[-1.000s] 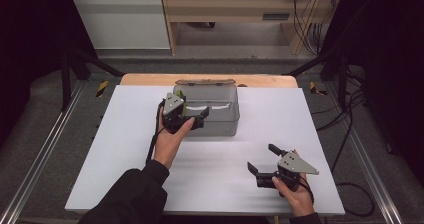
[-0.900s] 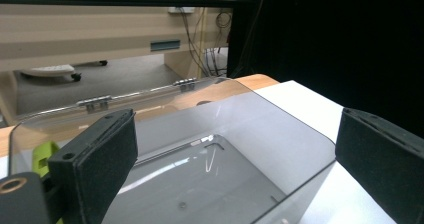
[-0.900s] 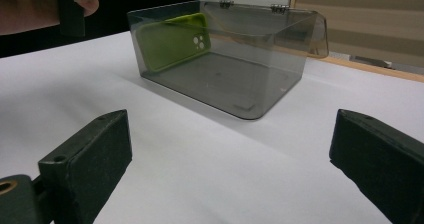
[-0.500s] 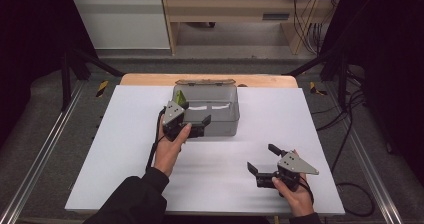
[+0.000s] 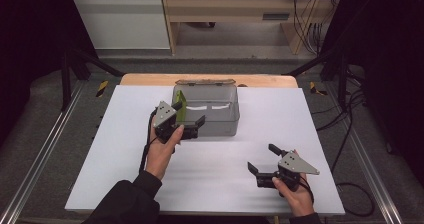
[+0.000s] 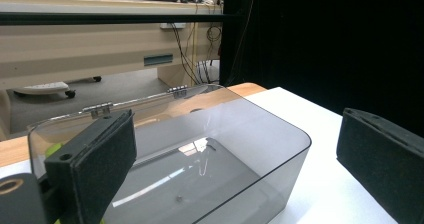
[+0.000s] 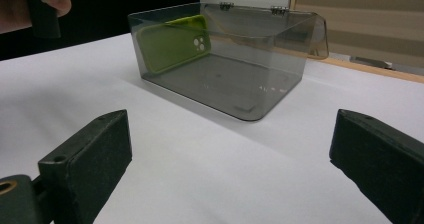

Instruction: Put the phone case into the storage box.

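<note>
A smoky clear box (image 5: 210, 111) stands at the far middle of a white table (image 5: 120, 149), its hinged lid (image 5: 204, 82) thrown back over the far rim. Inside it a green phone case (image 7: 172, 41) leans on edge against the left wall, its camera cutout facing inward; the rest of the box floor is bare. The box has rounded corners and tinted walls, with two small metal hinges along the back edge.

The left gripper (image 5: 192, 125) is held just at the box's near left corner, its jaws spread wide and gripping nothing. In the left gripper view, one jaw stands in front of the left wall and the other over the table off the right wall. Whether a jaw touches the box cannot be told.

The right gripper (image 5: 262, 159) rests low near the table's front right, well apart from the box, jaws also spread and empty, pointing toward the box across bare tabletop. A hand (image 5: 160, 151) and dark sleeve (image 5: 122, 204) enter from the near edge.
</note>
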Tool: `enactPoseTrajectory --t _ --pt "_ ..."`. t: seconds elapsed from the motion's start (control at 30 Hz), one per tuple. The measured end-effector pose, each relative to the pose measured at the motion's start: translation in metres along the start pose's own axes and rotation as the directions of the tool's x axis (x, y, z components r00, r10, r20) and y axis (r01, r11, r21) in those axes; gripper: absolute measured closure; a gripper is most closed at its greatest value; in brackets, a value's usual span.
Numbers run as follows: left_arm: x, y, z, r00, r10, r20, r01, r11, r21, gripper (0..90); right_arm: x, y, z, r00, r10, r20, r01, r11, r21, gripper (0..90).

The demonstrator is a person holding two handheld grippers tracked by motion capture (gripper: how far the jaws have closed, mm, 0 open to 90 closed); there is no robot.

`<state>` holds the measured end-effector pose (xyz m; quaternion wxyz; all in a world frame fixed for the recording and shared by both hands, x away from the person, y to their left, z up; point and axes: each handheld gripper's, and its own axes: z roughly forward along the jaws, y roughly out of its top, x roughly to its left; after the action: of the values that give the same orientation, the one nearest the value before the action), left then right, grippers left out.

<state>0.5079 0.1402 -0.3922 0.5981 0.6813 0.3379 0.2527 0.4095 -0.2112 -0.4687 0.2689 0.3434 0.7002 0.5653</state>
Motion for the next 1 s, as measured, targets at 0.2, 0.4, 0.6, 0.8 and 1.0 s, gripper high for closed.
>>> enactPoseTrajectory --t 0.2,0.4,0.6,0.8,1.0 --pt "0.000 0.009 -0.011 1.0000 0.004 -0.005 -0.004 0.9999 -0.014 2.1 -0.001 0.000 -0.001 1.0000 0.003 0.005 -0.003 1.000 -0.007 3.5" --pt "0.004 0.020 -0.023 0.9998 0.015 -0.015 -0.016 0.9995 -0.028 2.1 -0.001 0.001 -0.001 1.0000 0.002 0.002 -0.002 1.000 -0.010 3.3" --pt "0.012 0.028 -0.035 0.9994 0.012 -0.033 -0.013 0.9989 -0.045 2.1 -0.001 0.001 -0.001 1.0000 0.006 0.002 -0.006 1.000 -0.009 3.2" --pt "0.023 0.030 -0.049 0.9984 0.006 -0.056 -0.009 0.9988 -0.048 2.1 0.000 0.001 0.000 1.0000 0.003 -0.002 -0.003 1.000 -0.008 3.1" --pt "0.041 0.029 -0.067 0.9953 0.001 -0.097 -0.006 0.9986 -0.053 2.1 0.000 0.000 0.000 1.0000 0.000 0.005 0.000 1.000 -0.002 3.1"
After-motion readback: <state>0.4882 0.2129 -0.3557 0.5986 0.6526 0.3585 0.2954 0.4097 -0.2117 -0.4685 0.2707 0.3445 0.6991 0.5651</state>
